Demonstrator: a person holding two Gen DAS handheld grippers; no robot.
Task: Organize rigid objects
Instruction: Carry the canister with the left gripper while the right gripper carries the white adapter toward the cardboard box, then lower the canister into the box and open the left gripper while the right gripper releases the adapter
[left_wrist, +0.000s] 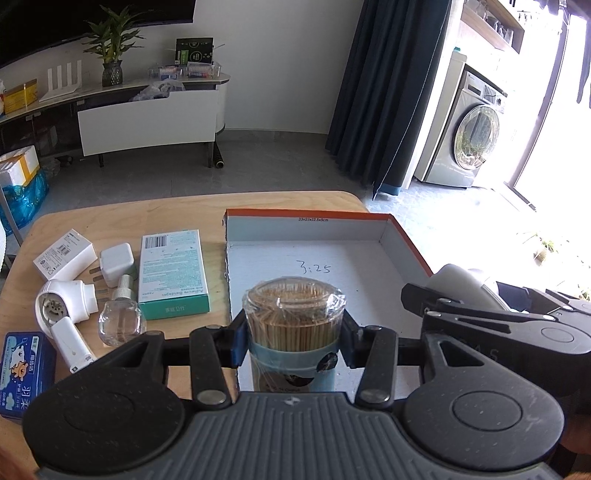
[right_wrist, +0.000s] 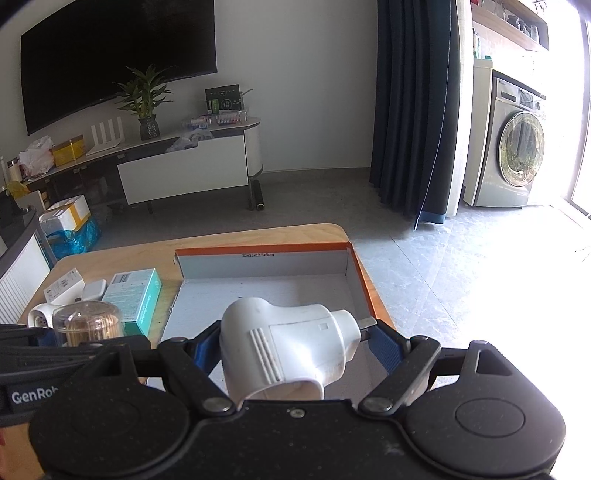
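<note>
A wooden surface (left_wrist: 122, 218) carries an open cardboard box (left_wrist: 406, 242) with an orange rim and a white floor; handwritten digits mark that floor. The left gripper (left_wrist: 293, 334) has its jaws clamped on a clear toothpick jar (left_wrist: 293, 314), held upright over the box's near left corner, blue pads pressing its sides. The right gripper (right_wrist: 291, 345) has its jaws closed around a white plug-in device (right_wrist: 288, 347), which lies on its side above the box's near edge; its metal prong points right. Left of the box, on the surface, lie a teal bandage box (left_wrist: 171, 273), a small glass bottle (left_wrist: 120, 317), a white adapter (left_wrist: 116, 264), a white carton (left_wrist: 64, 254), a second white plug-in device (left_wrist: 66, 314) and a blue tin (left_wrist: 24, 373).
</note>
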